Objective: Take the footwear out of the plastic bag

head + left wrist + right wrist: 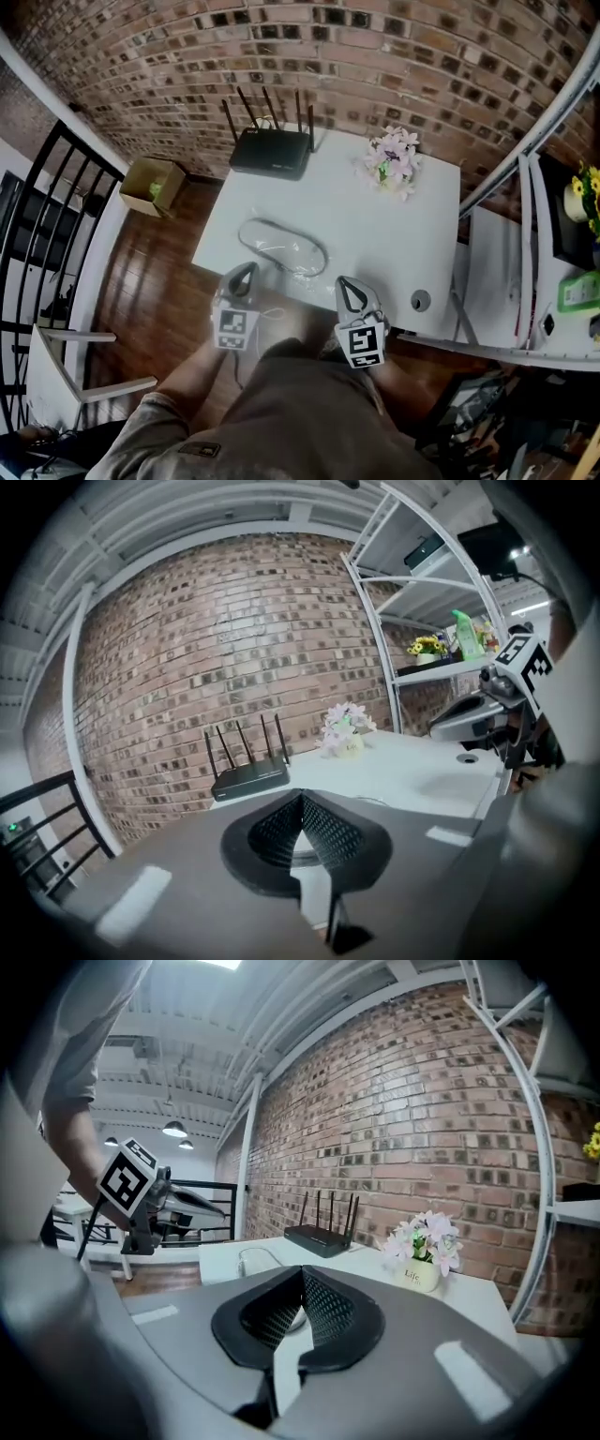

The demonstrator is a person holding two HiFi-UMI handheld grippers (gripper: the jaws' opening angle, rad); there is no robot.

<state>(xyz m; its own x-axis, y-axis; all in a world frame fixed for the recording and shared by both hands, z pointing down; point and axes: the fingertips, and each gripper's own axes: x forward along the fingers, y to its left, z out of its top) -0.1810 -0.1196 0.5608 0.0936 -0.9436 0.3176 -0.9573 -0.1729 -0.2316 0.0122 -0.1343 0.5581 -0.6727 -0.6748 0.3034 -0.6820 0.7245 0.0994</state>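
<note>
A clear plastic bag [284, 246] with pale footwear inside lies flat on the white table [375, 220], near its front edge. My left gripper [241, 279] hovers at the table's near edge, just left of the bag, shut with nothing between its pads. My right gripper [350, 292] is held at the front edge, to the right of the bag, also shut and empty. In the left gripper view the jaws [302, 803] meet, with the right gripper [506, 691] ahead on the right. In the right gripper view the bag [255, 1260] shows past the shut jaws [302, 1279].
A black router [271, 150] with several antennas stands at the table's back left. A small pot of pink flowers [393, 161] is at the back right. A round grommet [420, 300] sits near the front right corner. White shelving [525, 216] rises right of the table; a cardboard box [153, 186] lies on the floor.
</note>
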